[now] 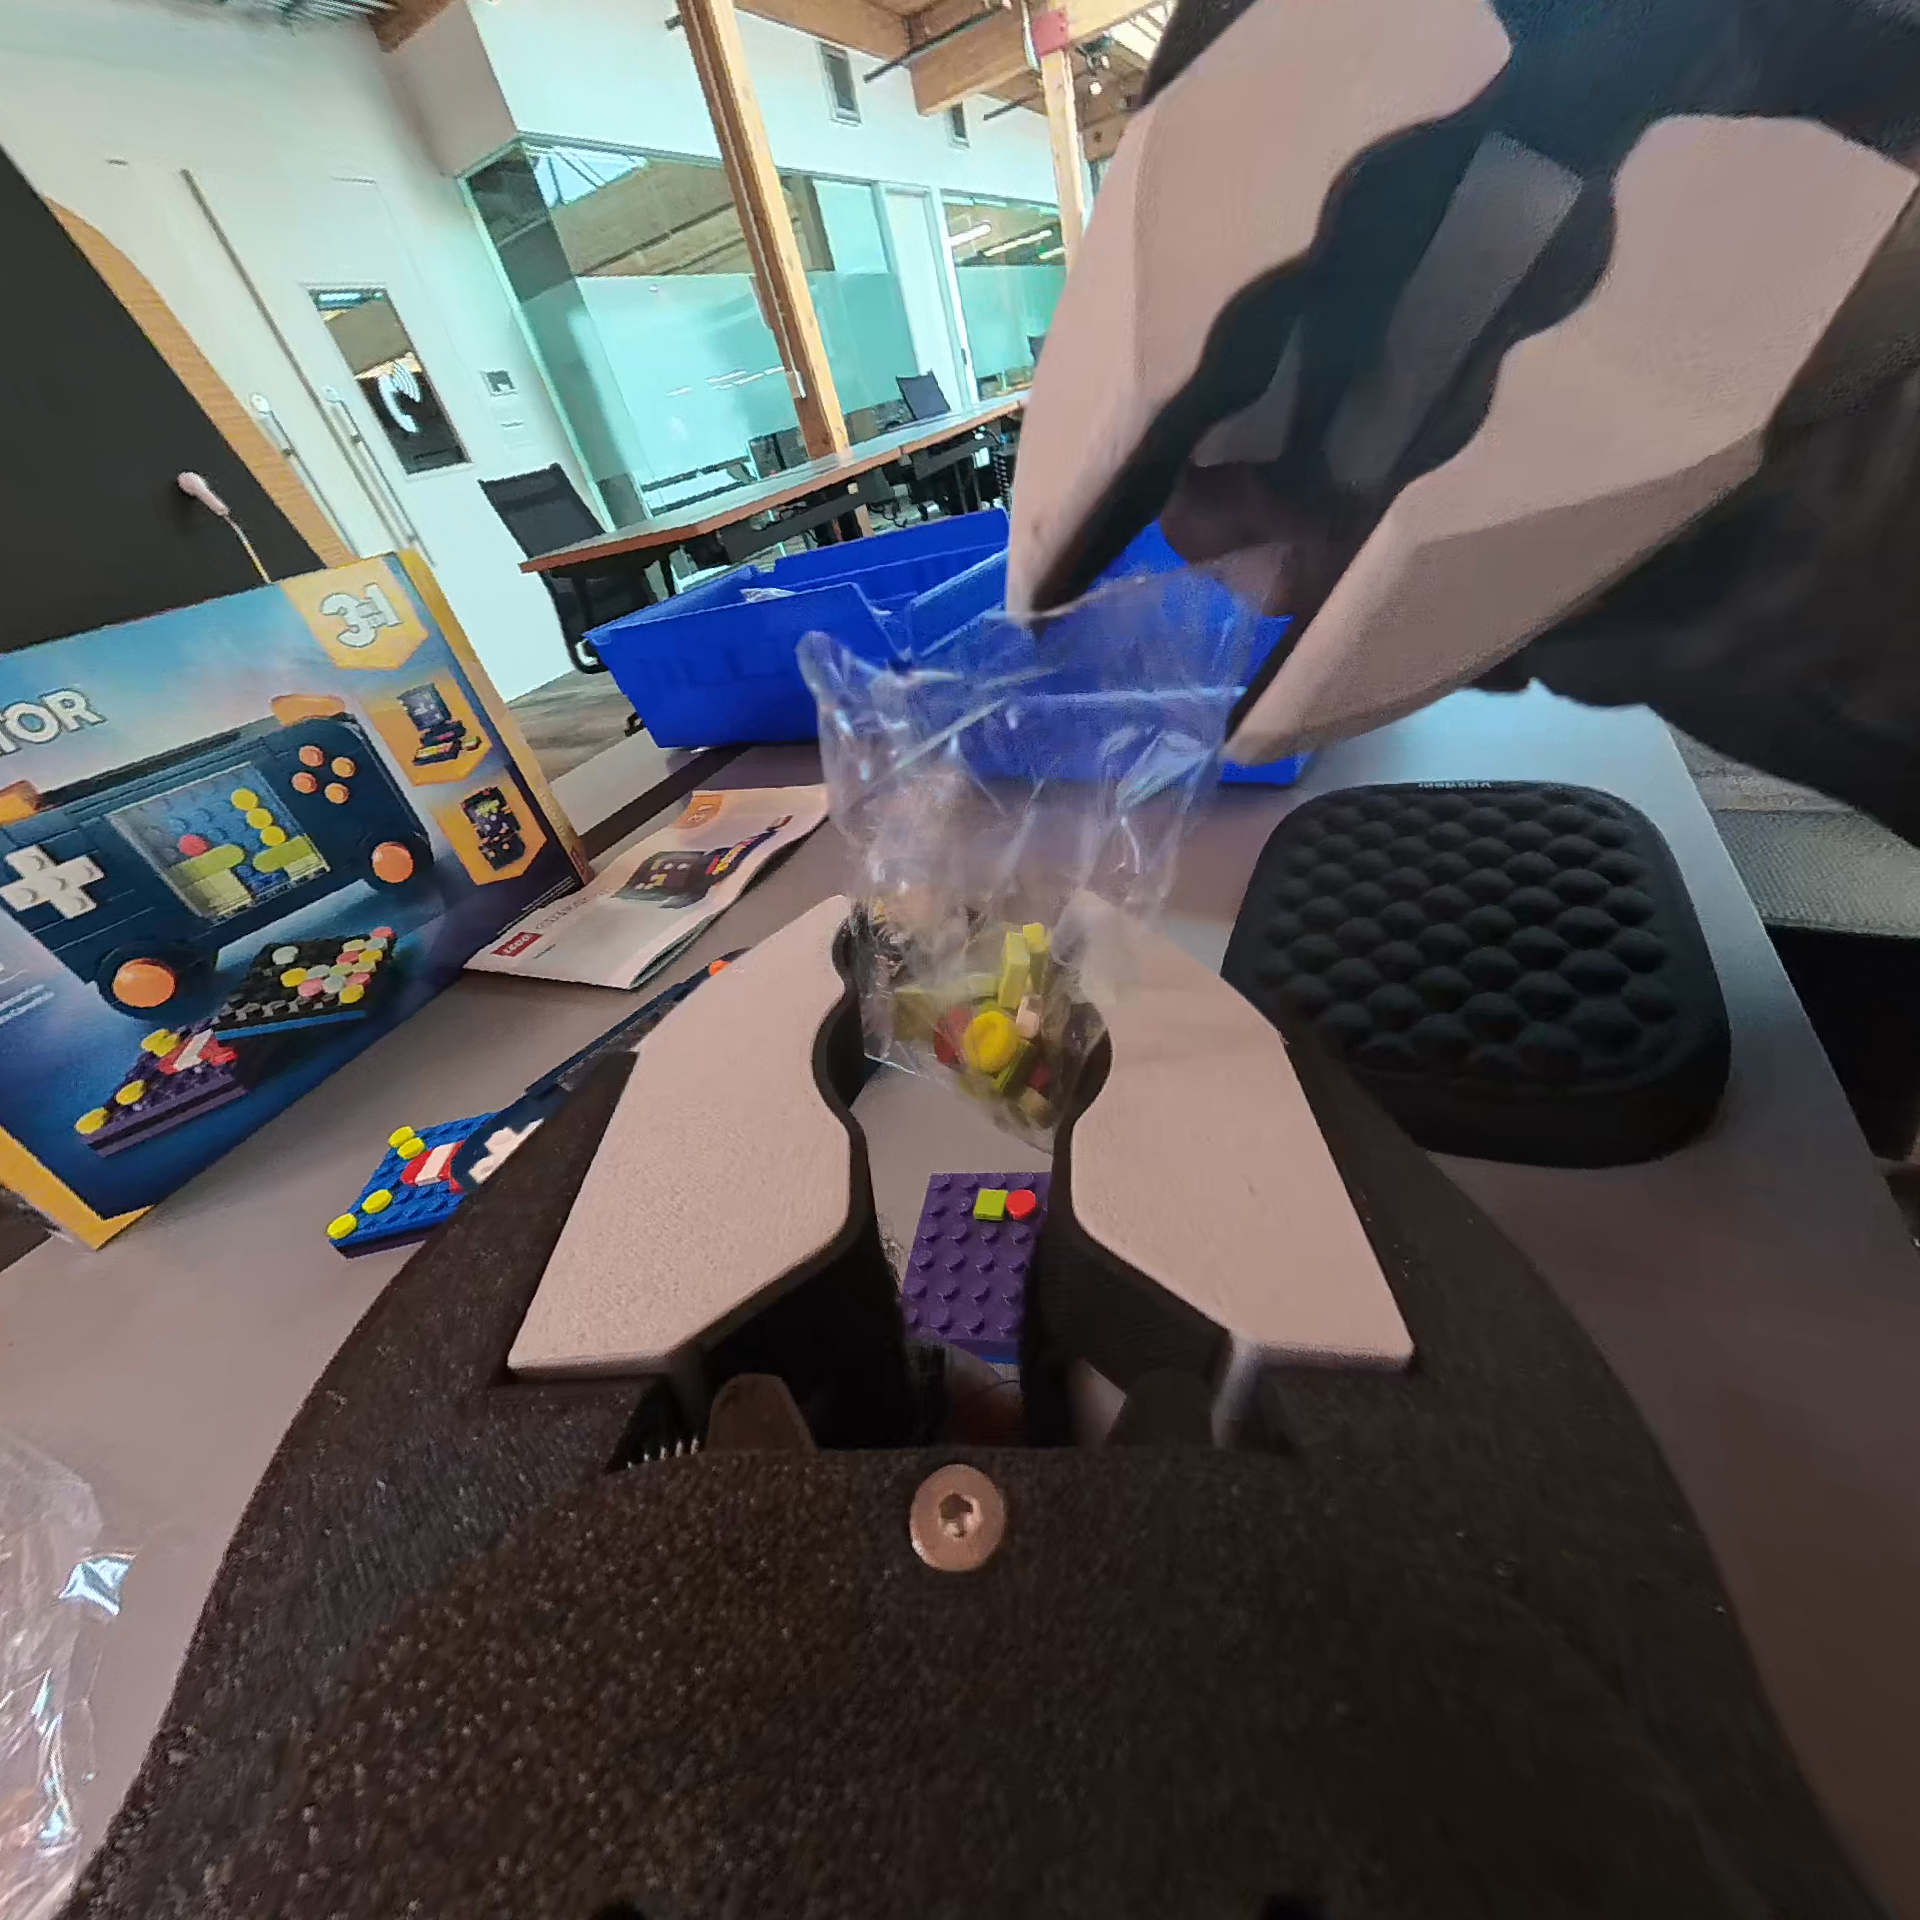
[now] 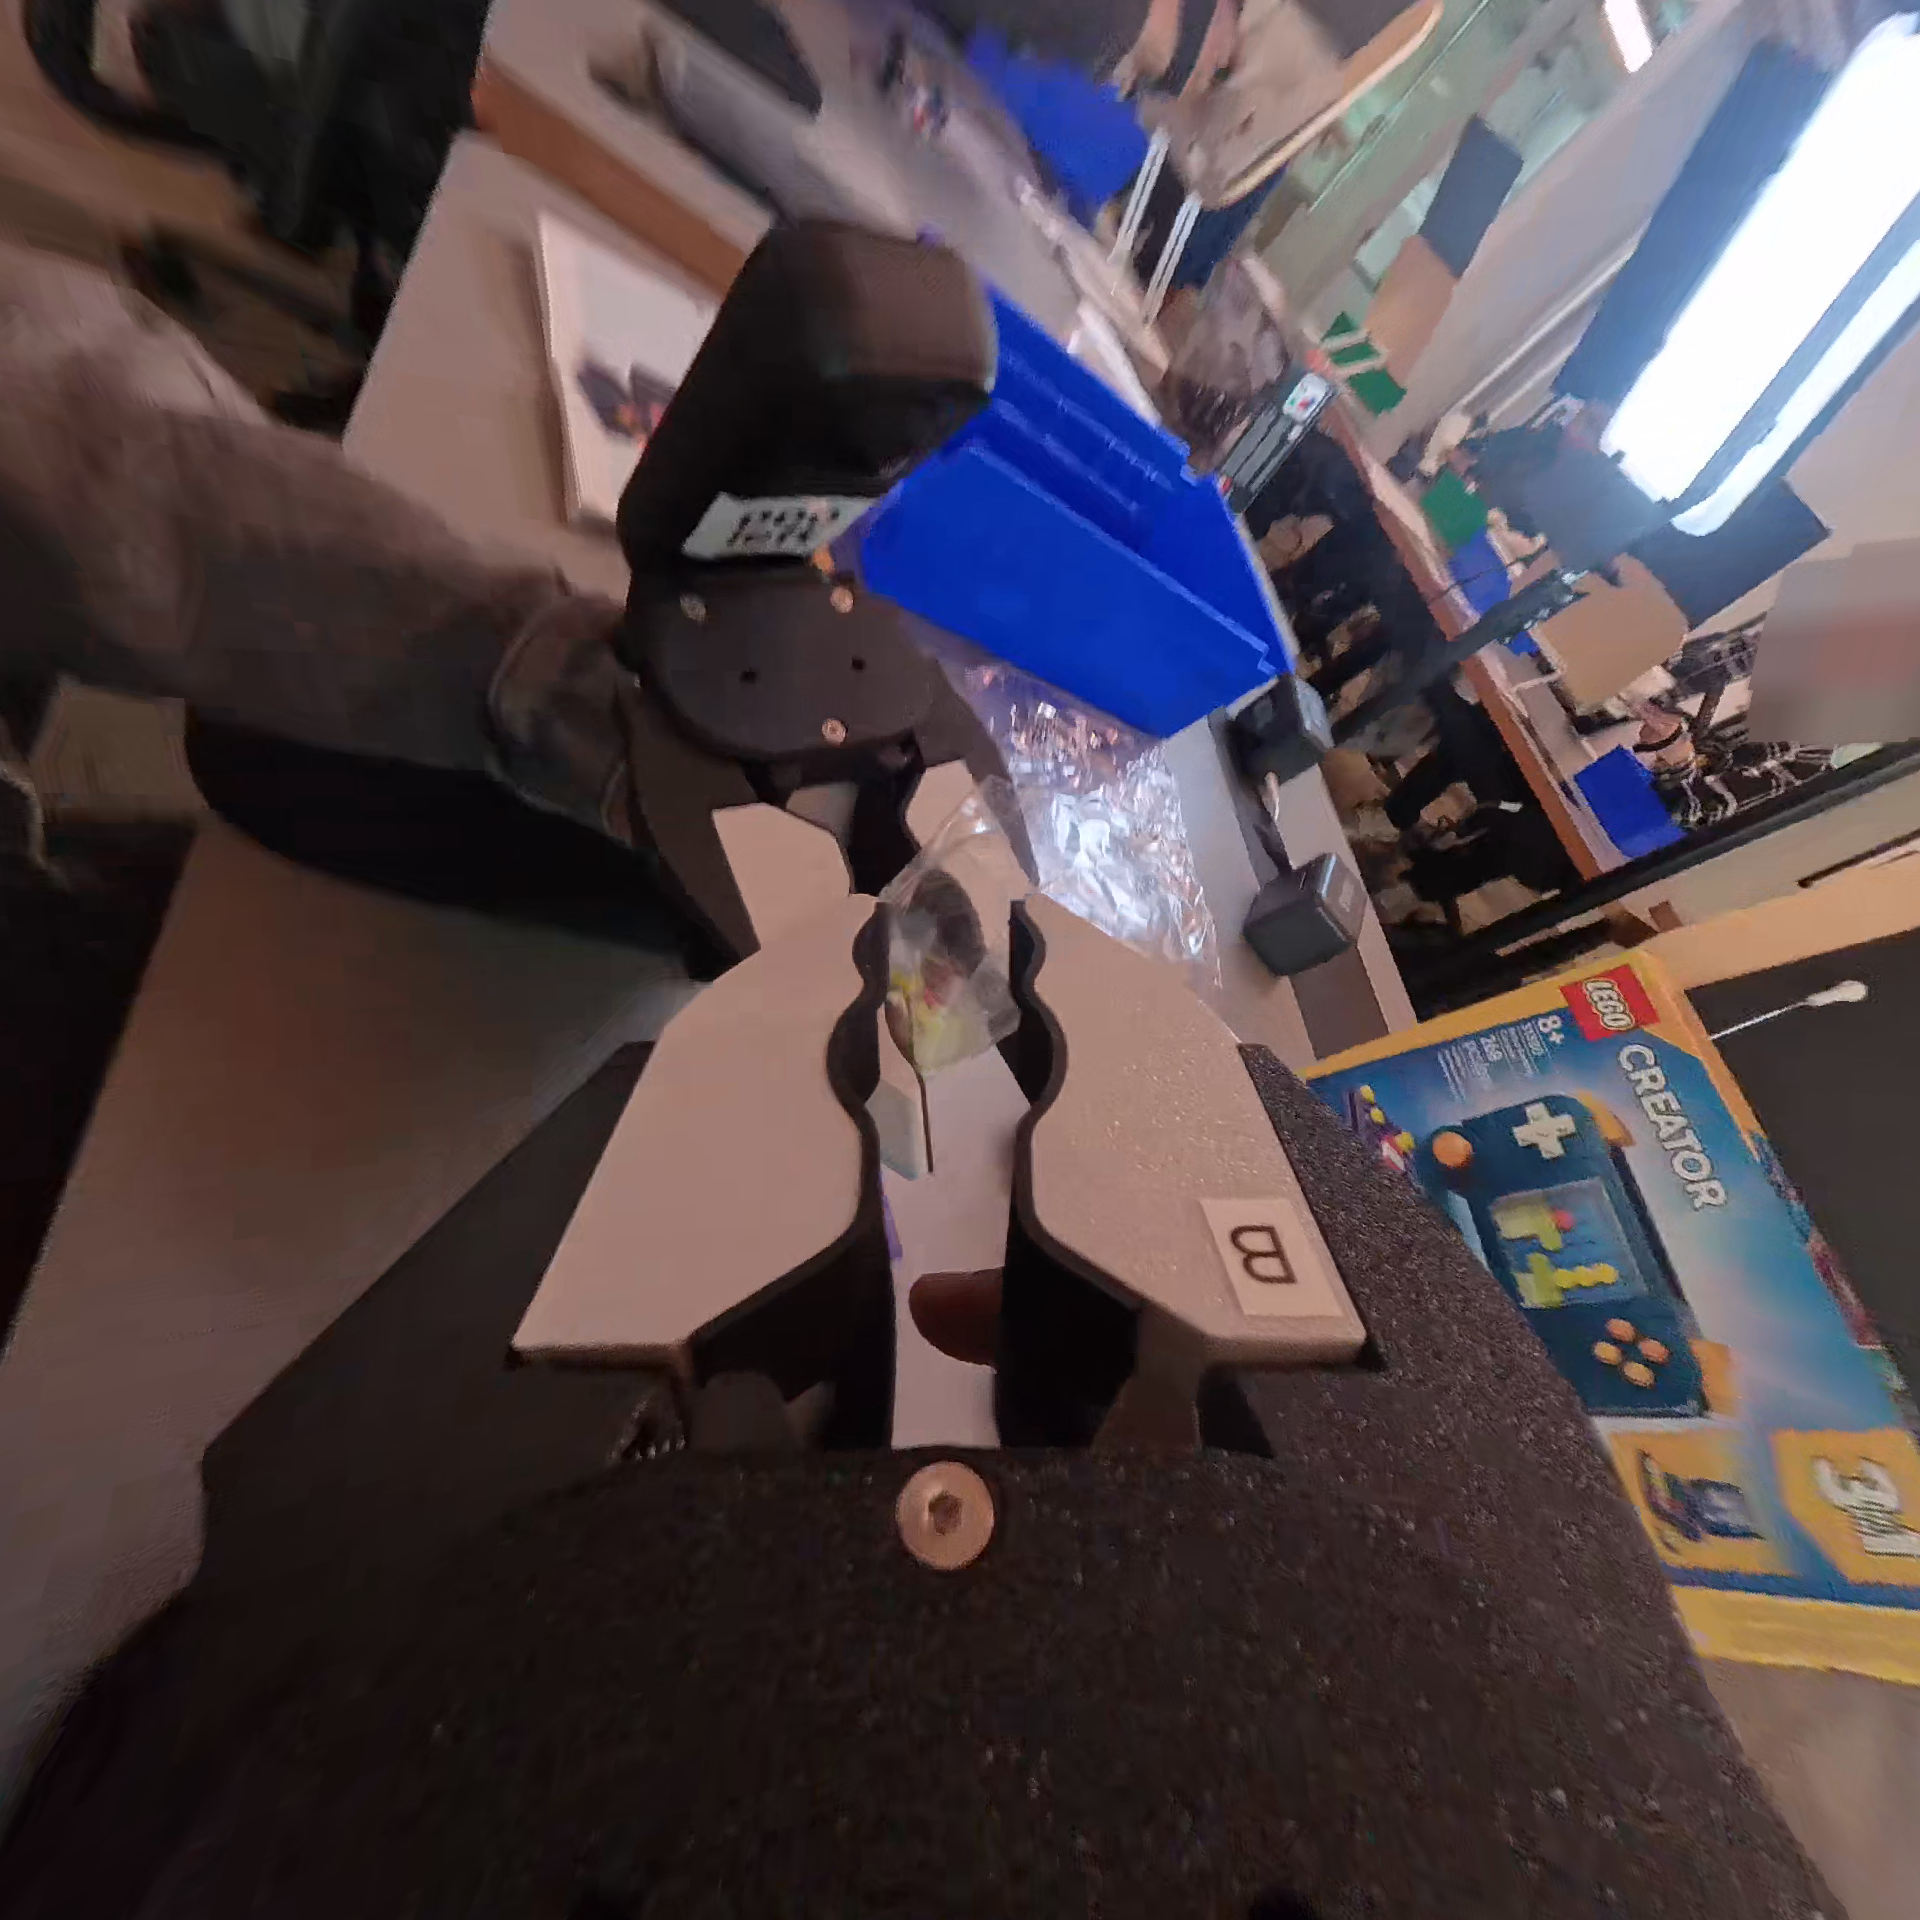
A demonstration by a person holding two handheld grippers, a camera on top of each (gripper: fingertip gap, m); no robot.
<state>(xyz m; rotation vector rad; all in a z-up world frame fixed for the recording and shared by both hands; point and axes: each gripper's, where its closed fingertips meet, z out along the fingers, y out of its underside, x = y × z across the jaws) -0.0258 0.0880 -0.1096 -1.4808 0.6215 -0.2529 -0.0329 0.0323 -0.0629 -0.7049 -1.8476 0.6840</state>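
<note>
The left tongs (image 1: 971, 1023) grip the lower, filled end of a small clear plastic bag (image 1: 997, 831), their pale fingers (image 1: 727, 1122) closed partway against the bundle of yellow, green and red toy bricks (image 1: 987, 1023) packed inside it. The bag stands up between the tips, off the surface (image 1: 1621, 1299). Above and beyond them, the right tongs (image 1: 1132, 665) reach in from the upper right, with one tip touching the crumpled top edge of the same bag and the other well apart from it, so the jaws stand open around the film rather than pinched on it. The right wrist view shows the same gap: the right tongs (image 2: 945, 925) frame the bag (image 2: 940, 987) without closing on it.

Directly below the left tongs, between their fingers, lies a purple studded plate (image 1: 971, 1262) carrying a few small coloured pieces. To their left sits a blue studded plate (image 1: 416, 1184) with yellow, red and white pieces, then a large toy-set box (image 1: 249, 862) standing on the surface, and a folded instruction booklet (image 1: 675, 883) beside it. To the right of the left tongs rests a black quilted pad (image 1: 1486, 966). Behind the bag are blue plastic bins (image 1: 748, 655). At the near left corner lies more crumpled clear plastic (image 1: 42, 1621).
</note>
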